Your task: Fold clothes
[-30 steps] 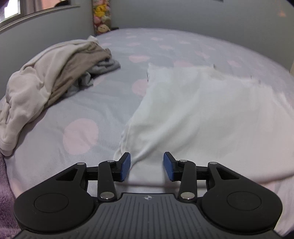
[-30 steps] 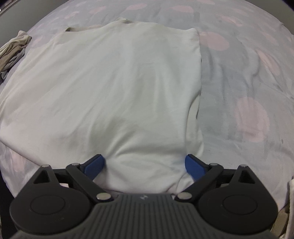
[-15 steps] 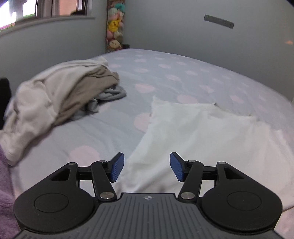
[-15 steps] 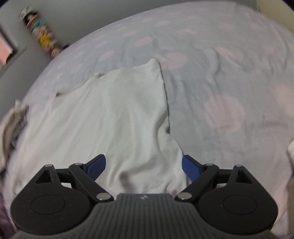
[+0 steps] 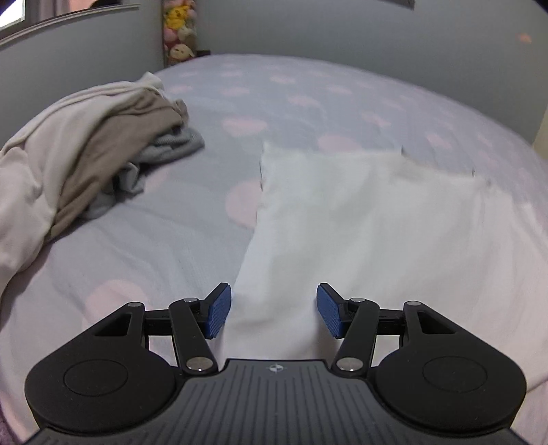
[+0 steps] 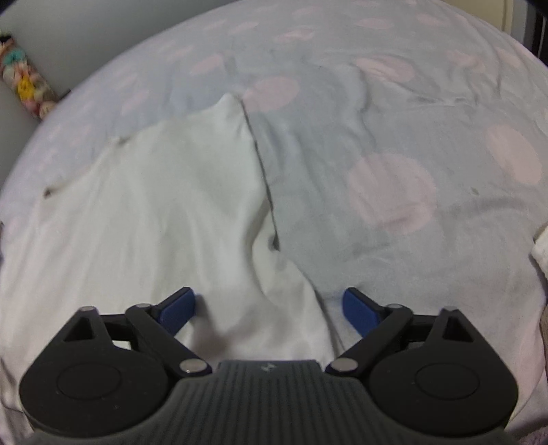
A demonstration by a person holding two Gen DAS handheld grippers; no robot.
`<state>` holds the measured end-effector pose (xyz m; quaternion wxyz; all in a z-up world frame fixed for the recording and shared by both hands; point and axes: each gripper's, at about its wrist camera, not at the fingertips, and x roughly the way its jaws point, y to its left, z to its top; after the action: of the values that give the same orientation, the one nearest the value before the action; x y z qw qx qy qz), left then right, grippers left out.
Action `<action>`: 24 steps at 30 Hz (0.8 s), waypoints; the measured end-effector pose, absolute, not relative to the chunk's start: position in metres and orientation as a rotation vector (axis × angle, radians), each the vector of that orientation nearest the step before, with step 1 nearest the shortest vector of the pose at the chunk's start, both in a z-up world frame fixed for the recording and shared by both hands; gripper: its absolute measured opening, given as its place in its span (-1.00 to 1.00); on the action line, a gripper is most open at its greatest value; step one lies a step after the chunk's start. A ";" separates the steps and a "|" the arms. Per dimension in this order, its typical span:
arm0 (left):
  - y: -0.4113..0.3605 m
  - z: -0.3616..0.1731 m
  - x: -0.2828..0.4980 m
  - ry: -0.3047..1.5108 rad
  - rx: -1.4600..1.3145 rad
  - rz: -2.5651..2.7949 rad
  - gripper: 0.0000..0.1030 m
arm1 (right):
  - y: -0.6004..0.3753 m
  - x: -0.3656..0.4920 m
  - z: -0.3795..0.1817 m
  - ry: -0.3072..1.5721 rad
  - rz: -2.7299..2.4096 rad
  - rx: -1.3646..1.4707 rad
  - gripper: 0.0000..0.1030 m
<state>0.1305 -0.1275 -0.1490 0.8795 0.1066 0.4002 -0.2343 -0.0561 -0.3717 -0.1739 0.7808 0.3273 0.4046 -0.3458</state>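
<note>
A white garment (image 5: 359, 219) lies spread flat on the bed; it also shows in the right wrist view (image 6: 154, 212). My left gripper (image 5: 273, 309) is open, its blue pads either side of the garment's near left corner, just above it. My right gripper (image 6: 269, 309) is open wide over the garment's near right corner, where the cloth bunches up in a ridge. Neither gripper holds anything.
A pile of beige, brown and grey clothes (image 5: 78, 147) lies at the left of the bed. The bedsheet (image 6: 394, 154) is grey-lilac with pink dots. Plush toys (image 5: 178, 30) stand in the far corner by the grey wall. Something white (image 6: 541, 250) sits at the bed's right edge.
Both grippers pulled back and tilted up from the garment, then settled lower over its near corners. The left jaws opened a little wider. The garment's right edge now bunches.
</note>
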 end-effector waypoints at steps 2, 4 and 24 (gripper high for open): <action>-0.132 -0.152 0.129 0.835 0.255 -0.477 0.07 | -0.370 -0.049 -0.178 0.904 -0.763 0.679 0.99; -0.135 -0.152 0.129 0.838 0.260 -0.471 0.15 | -0.372 -0.046 -0.182 0.894 -0.779 0.673 1.00; -0.131 -0.130 0.125 0.625 0.144 -0.480 0.21 | -0.370 -0.055 -0.166 0.801 -0.811 0.644 0.98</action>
<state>0.1255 -0.1307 -0.1299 0.9209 0.0700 0.3043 -0.2336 -0.0553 -0.3699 -0.1656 0.7932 0.2995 0.3727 -0.3772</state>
